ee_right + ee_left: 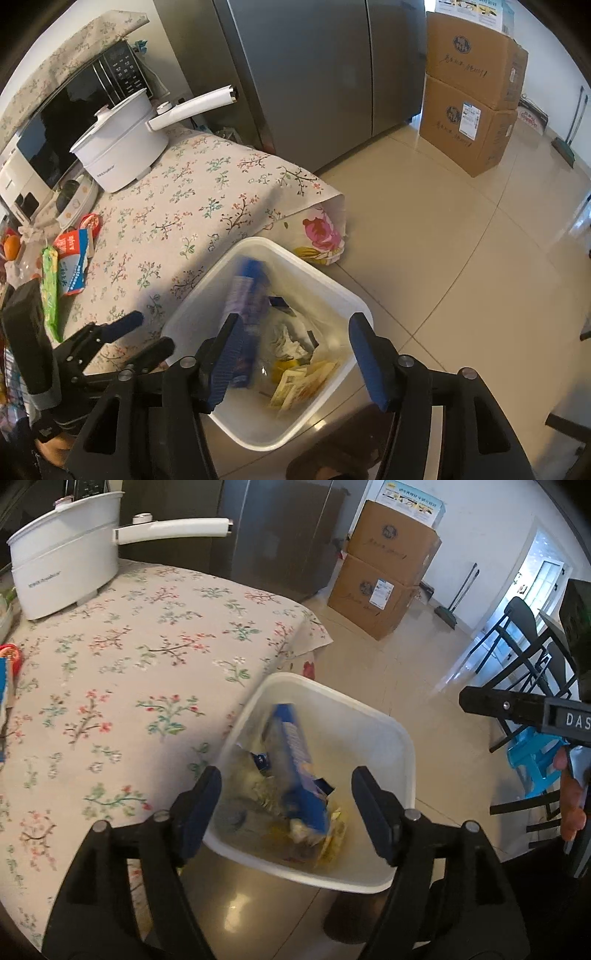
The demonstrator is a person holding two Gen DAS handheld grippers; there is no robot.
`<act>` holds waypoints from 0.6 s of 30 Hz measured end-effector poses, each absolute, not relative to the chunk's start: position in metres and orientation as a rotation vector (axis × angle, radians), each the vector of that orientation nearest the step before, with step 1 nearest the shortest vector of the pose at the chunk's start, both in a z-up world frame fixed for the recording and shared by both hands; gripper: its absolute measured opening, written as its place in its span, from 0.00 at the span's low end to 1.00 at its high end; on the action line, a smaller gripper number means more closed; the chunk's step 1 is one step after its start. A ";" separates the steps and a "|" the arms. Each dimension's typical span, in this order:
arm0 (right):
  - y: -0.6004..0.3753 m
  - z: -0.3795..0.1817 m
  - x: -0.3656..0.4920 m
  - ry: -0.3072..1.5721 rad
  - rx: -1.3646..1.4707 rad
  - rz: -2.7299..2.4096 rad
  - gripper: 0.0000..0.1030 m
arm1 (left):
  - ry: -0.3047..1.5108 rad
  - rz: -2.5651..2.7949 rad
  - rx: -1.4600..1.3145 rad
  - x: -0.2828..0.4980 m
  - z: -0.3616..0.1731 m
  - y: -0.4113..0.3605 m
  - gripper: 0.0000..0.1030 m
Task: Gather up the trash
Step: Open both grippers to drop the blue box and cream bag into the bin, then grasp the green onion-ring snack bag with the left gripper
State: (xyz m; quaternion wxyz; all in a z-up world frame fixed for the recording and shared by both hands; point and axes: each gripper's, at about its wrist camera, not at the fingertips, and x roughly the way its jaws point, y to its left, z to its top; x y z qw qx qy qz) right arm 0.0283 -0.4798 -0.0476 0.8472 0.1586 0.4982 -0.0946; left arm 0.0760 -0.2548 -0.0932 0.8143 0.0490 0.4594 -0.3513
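Observation:
A white trash bin stands on the floor beside the table. A blurred blue packet is in the air inside it, above crumpled paper and yellow wrappers. My left gripper is open and empty above the bin; it also shows in the right wrist view. My right gripper is open and empty above the bin; one finger shows in the left wrist view. More wrappers lie on the table: a green packet and a red-blue-white packet.
The table has a floral cloth with a white electric pot, a microwave and a red lid. Fridge, stacked cardboard boxes, black chairs and a blue stool stand around.

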 end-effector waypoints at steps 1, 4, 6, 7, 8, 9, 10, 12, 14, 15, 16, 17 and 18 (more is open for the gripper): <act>-0.479 -0.047 0.028 1.050 0.335 -0.198 0.59 | 0.979 -0.743 0.103 0.075 -0.091 -0.251 0.75; -0.475 -0.046 0.030 1.046 0.330 -0.192 0.60 | 0.971 -0.723 0.107 0.077 -0.085 -0.240 0.79; -0.471 -0.045 0.032 1.045 0.326 -0.188 0.61 | 0.956 -0.703 0.121 0.076 -0.079 -0.232 0.80; -0.469 -0.044 0.033 1.045 0.324 -0.186 0.62 | 0.949 -0.692 0.128 0.076 -0.076 -0.229 0.81; -0.466 -0.043 0.035 1.045 0.322 -0.183 0.63 | 0.940 -0.677 0.138 0.076 -0.072 -0.222 0.82; -0.464 -0.043 0.036 1.045 0.320 -0.180 0.63 | 0.935 -0.663 0.145 0.077 -0.071 -0.220 0.83; -0.461 -0.042 0.038 1.044 0.316 -0.175 0.64 | 0.930 -0.646 0.151 0.078 -0.068 -0.215 0.84; -0.454 -0.041 0.043 1.045 0.303 -0.165 0.65 | 0.917 -0.602 0.169 0.081 -0.063 -0.202 0.84; -0.444 -0.039 0.049 1.045 0.291 -0.150 0.66 | 0.908 -0.555 0.181 0.086 -0.060 -0.188 0.84; -0.439 -0.038 0.053 1.045 0.286 -0.142 0.67 | 0.907 -0.526 0.186 0.089 -0.058 -0.180 0.85; -0.434 -0.038 0.056 1.045 0.282 -0.134 0.67 | 0.908 -0.493 0.188 0.092 -0.057 -0.169 0.85; -0.429 -0.036 0.060 1.044 0.275 -0.124 0.67 | 0.907 -0.473 0.186 0.095 -0.056 -0.162 0.85; -0.424 -0.036 0.063 1.042 0.269 -0.116 0.68 | 0.908 -0.443 0.182 0.099 -0.055 -0.152 0.85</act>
